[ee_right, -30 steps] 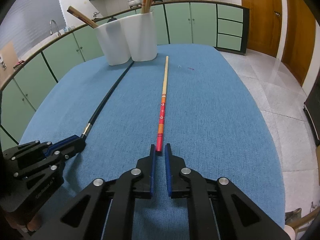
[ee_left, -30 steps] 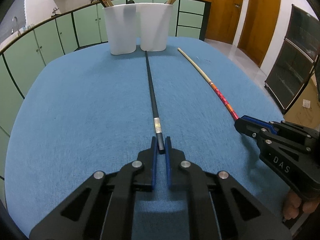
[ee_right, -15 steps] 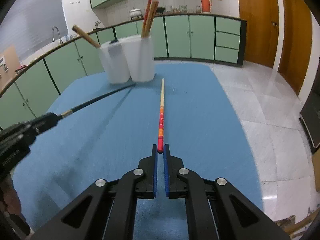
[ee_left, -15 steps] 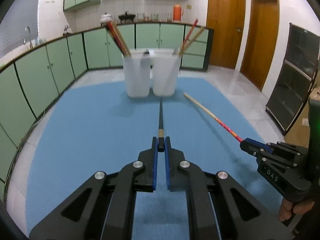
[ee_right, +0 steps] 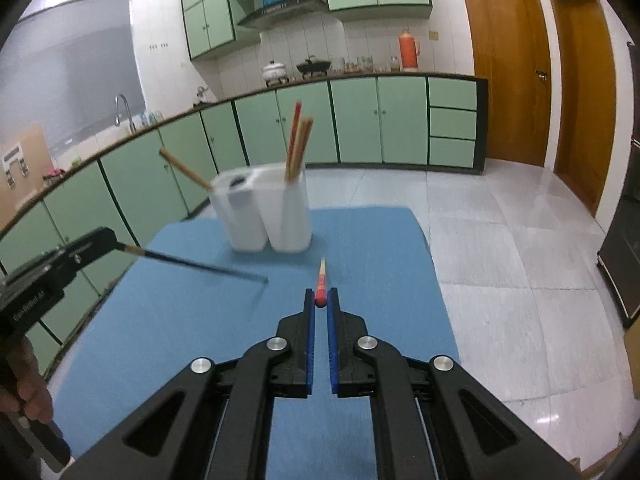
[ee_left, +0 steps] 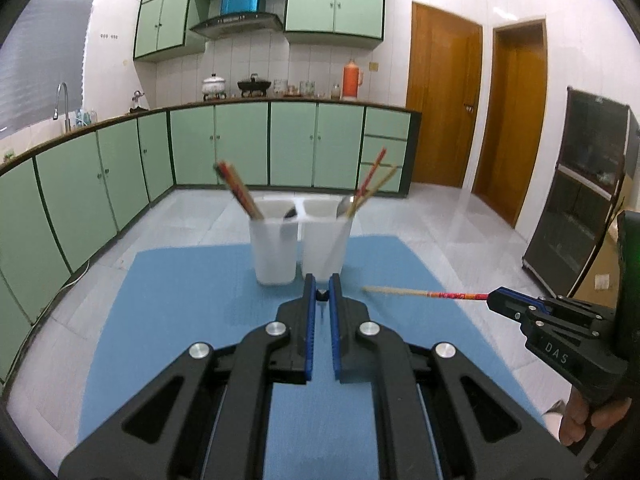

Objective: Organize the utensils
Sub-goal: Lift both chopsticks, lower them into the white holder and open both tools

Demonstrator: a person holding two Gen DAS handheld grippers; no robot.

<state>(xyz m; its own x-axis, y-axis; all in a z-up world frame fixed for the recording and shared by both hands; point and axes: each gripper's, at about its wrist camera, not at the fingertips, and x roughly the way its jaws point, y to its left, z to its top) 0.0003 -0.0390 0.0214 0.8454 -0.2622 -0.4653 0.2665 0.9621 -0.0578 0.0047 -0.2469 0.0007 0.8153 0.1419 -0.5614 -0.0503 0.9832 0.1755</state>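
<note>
green base cabinets (ee_left: 292, 144) were seen beneath a counter on which an orange thermos (ee_left: 352, 79), a white lidded pot (ee_left: 213, 85) and a black wok (ee_left: 253, 85) were set. two brown wooden doors (ee_left: 444, 108) were shown shut at right.

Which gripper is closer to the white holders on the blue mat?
Left, slightly. The left gripper, holding the black chopstick, sits just before the white holders; the right gripper, holding the red chopstick, hangs further back.
</note>
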